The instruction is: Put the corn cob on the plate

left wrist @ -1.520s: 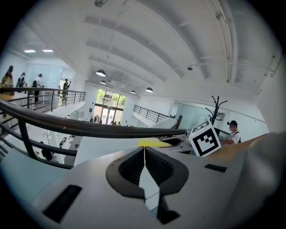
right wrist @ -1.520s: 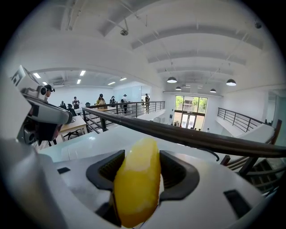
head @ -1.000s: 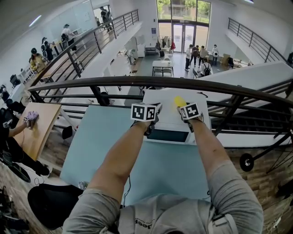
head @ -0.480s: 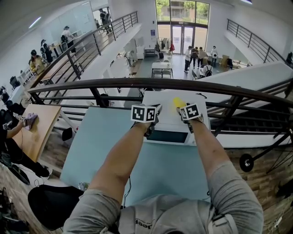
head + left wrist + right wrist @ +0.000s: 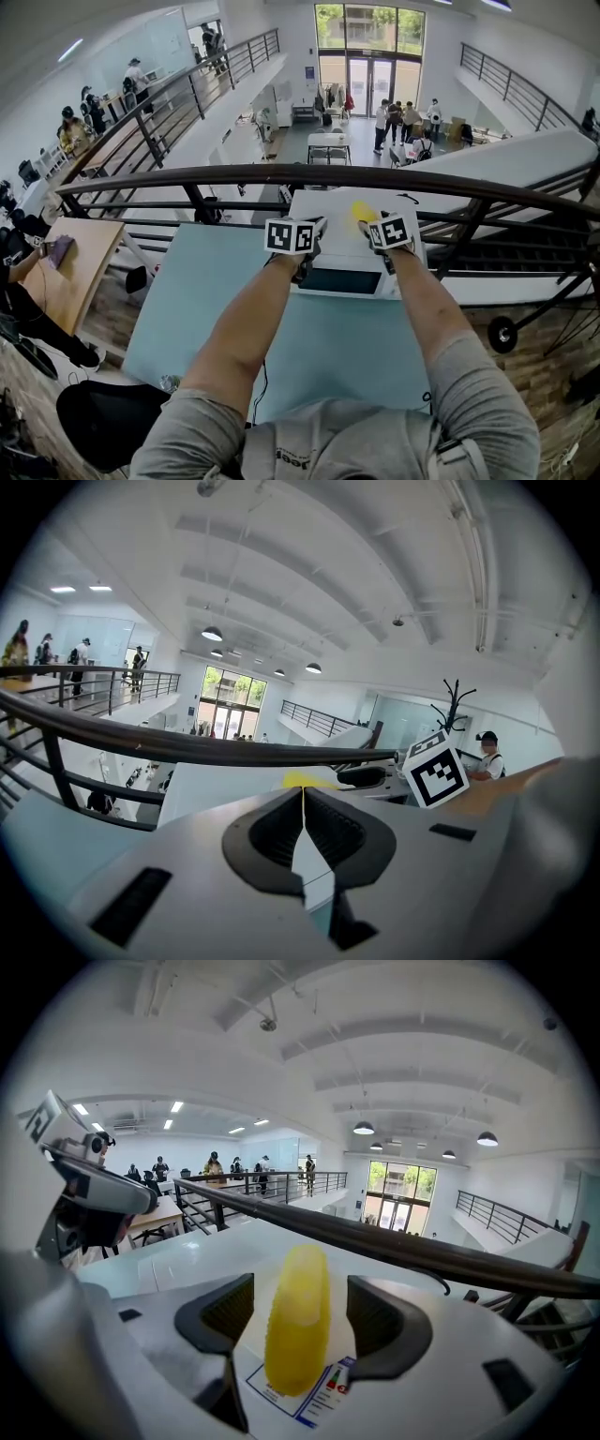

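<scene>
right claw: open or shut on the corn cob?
Open and opening: the jaws of the right claw stand clear of the corn cob between them, with a gap on each side.

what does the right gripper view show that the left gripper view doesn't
Only right gripper view: the whole corn cob lying untouched between the right hand-held gripper's opening jaws, over a label. Only left gripper view: the left hand-held gripper shut and empty, plus a marker cube. Both: the railing, the white appliance, some yellow cob.
</scene>
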The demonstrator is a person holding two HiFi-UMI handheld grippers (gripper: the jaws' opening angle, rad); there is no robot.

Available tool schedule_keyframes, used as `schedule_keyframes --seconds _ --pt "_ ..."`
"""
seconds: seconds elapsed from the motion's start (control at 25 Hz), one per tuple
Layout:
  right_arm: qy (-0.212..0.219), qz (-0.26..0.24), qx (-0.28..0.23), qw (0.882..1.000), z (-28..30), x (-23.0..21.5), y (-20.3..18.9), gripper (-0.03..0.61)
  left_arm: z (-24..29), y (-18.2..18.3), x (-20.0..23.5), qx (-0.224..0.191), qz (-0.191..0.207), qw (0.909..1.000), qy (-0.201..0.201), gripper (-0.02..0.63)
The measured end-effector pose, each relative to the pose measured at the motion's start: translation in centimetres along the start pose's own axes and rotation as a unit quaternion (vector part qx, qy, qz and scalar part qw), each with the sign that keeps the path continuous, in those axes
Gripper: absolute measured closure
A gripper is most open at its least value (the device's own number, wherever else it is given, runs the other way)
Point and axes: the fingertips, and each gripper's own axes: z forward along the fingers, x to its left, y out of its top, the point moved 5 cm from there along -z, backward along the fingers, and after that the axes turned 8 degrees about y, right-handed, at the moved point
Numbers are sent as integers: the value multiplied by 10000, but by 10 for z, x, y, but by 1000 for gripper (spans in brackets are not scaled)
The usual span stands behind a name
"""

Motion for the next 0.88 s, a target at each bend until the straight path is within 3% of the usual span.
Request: schedule_keyframes --seconds 0.2,0.44,0.64,0.88 --pt "127 -218 -444 9987 -33 12 16 272 -14 2 -10 -131 27 9998 -141 592" --pt "401 -507 -1076 9921 -98 34 28 278 -34 -5 -42 -267 520 9968 -537 592" --pt "888 -634 -1482 9829 -154 65 19 385 -70 -26 -65 -388 863 9931 -689 592" --pt "1291 -395 -1818 9740 -212 100 -17 465 -118 -43 -90 -714 995 9882 -918 592"
